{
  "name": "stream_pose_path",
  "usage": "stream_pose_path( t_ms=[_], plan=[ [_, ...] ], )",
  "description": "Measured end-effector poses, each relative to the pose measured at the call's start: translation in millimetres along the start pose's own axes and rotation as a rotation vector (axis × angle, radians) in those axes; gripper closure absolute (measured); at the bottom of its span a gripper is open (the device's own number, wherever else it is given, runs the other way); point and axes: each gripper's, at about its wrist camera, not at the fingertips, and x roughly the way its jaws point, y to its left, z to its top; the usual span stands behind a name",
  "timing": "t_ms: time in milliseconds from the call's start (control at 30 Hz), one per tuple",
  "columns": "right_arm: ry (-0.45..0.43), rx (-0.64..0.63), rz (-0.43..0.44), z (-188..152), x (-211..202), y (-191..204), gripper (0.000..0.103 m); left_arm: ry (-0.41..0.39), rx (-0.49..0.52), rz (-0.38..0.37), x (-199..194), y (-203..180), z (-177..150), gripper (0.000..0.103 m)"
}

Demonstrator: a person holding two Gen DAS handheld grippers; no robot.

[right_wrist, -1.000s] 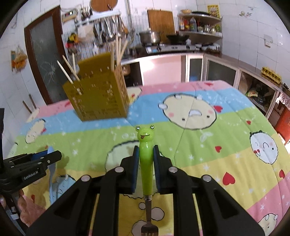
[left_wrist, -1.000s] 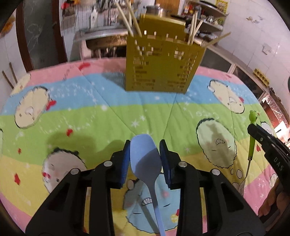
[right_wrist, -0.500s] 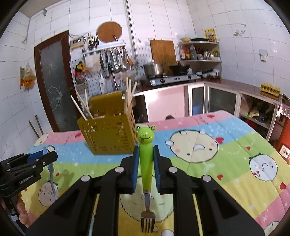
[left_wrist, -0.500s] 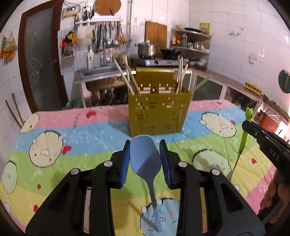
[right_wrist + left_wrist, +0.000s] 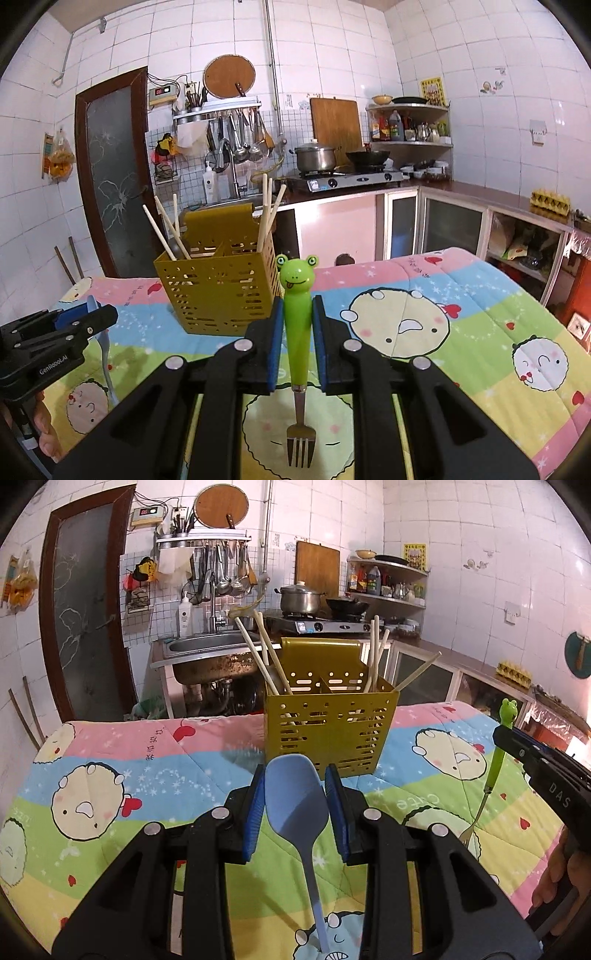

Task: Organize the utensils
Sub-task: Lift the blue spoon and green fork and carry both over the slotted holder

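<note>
My left gripper (image 5: 297,794) is shut on the bowl of a blue spoon (image 5: 295,805), whose handle hangs down toward the cloth. My right gripper (image 5: 298,314) is shut on the green frog handle of a fork (image 5: 296,306), tines pointing down. Straight ahead on the table stands a yellow perforated utensil holder (image 5: 328,734) (image 5: 218,295) with several chopsticks (image 5: 266,653) sticking out. In the left wrist view the right gripper (image 5: 513,738) and the fork (image 5: 496,760) show at the right. In the right wrist view the left gripper (image 5: 92,319) shows at the left with the spoon (image 5: 103,343).
A cartoon-print quilt (image 5: 110,768) covers the table. Behind it are a steel sink (image 5: 207,653), a stove with a pot (image 5: 299,600) and a wok, and cabinets at the right. A person's hand (image 5: 557,871) holds the right gripper's handle.
Both grippers have lifted and tilted upward with their utensils, so the views show the holder's open top and the kitchen behind instead of mostly the quilt.
</note>
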Motion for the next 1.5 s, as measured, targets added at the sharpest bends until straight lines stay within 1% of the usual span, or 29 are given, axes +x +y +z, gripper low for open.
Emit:
stream_pose_path(
  t_ms=[267, 367, 533, 700, 800, 967, 1100, 1167, 1267, 1400, 1500],
  plan=[
    [-0.045, -0.020, -0.002, 5.8, -9.3, 6.3, 0.087, -0.038, -0.030, -0.027, -4.4, 4.0, 0.8, 0.072],
    [-0.073, -0.031, 0.010, 10.4, -14.8, 9.0, 0.087, -0.055, -0.033, -0.040, -8.5, 5.4, 5.7, 0.072],
    [-0.111, -0.029, 0.036, 23.3, -18.9, 12.3, 0.087, -0.118, -0.038, -0.052, -18.6, 8.2, 22.9, 0.072],
    [-0.132, -0.014, 0.066, 43.3, -14.4, 15.2, 0.087, -0.181, -0.046, -0.056, -26.3, 8.2, 48.0, 0.072],
    [-0.161, -0.003, 0.080, 58.2, -14.4, 17.3, 0.087, -0.211, -0.058, -0.055, -29.7, 11.3, 66.4, 0.072],
    [-0.203, 0.017, 0.109, 85.5, -11.1, 23.3, 0.087, -0.273, -0.057, -0.043, -34.9, 14.2, 99.7, 0.072],
    [-0.241, 0.018, 0.124, 108.2, -3.3, 33.6, 0.087, -0.338, -0.061, -0.036, -37.0, 13.4, 129.4, 0.072],
    [-0.247, 0.016, 0.136, 119.8, 6.7, 40.2, 0.087, -0.362, -0.058, -0.031, -32.4, 11.1, 142.3, 0.072],
    [-0.251, 0.018, 0.133, 133.1, 23.7, 47.0, 0.087, -0.377, -0.050, -0.013, -19.8, 5.0, 157.1, 0.072],
    [-0.247, 0.030, 0.143, 144.1, 53.0, 51.1, 0.087, -0.371, -0.033, 0.011, 9.7, -0.1, 167.5, 0.072],
    [-0.224, 0.039, 0.132, 143.5, 76.1, 51.8, 0.087, -0.342, -0.035, 0.019, 36.4, 2.6, 164.9, 0.072]
  ],
)
